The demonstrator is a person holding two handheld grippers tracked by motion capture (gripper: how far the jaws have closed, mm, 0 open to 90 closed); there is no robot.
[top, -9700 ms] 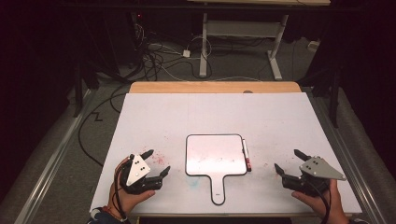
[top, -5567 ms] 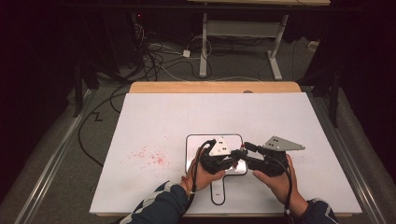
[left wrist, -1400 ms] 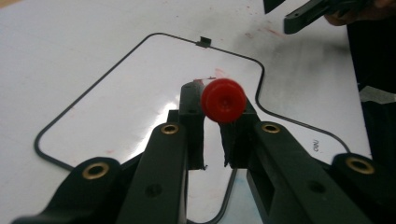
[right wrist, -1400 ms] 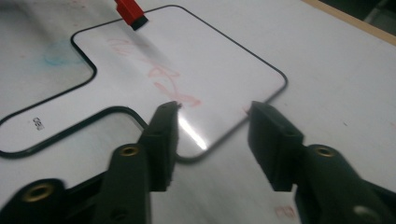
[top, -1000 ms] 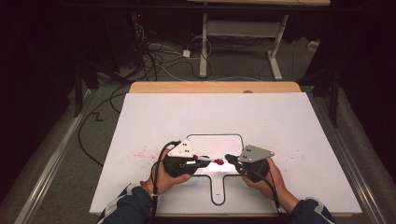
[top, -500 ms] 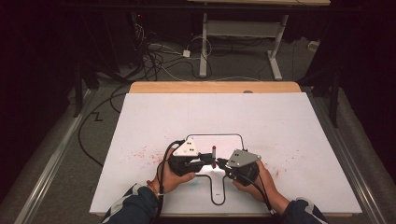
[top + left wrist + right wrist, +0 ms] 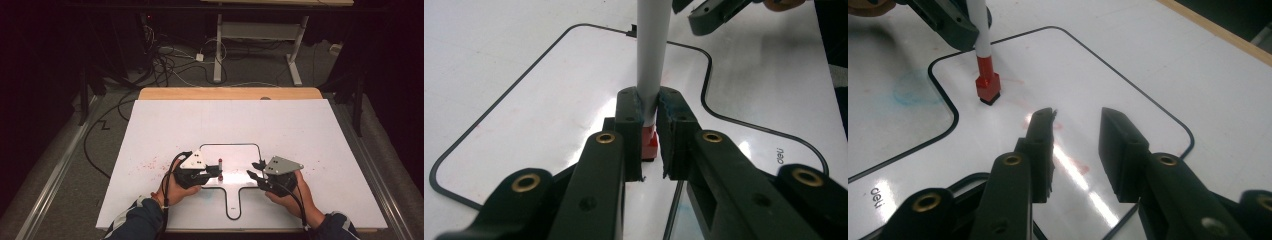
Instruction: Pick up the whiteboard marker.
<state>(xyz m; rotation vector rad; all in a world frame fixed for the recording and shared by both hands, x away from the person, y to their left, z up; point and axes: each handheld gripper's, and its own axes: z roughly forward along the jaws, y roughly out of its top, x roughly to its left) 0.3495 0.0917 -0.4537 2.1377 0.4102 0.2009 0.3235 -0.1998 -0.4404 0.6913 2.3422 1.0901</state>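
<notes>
- I see my left gripper [image 7: 650, 131] pinching a slim white marker with a red eraser cap [image 7: 653, 60], held upright with the red end pressed on the small paddle-shaped whiteboard with a thin black rim [image 7: 231, 172].
- My right gripper [image 7: 1075, 134] hovers just over the board's right part, jaws spread and holding nothing.
- The board lies near the front edge of the big white tabletop [image 7: 150, 125]; faint red smears mark both.
</notes>
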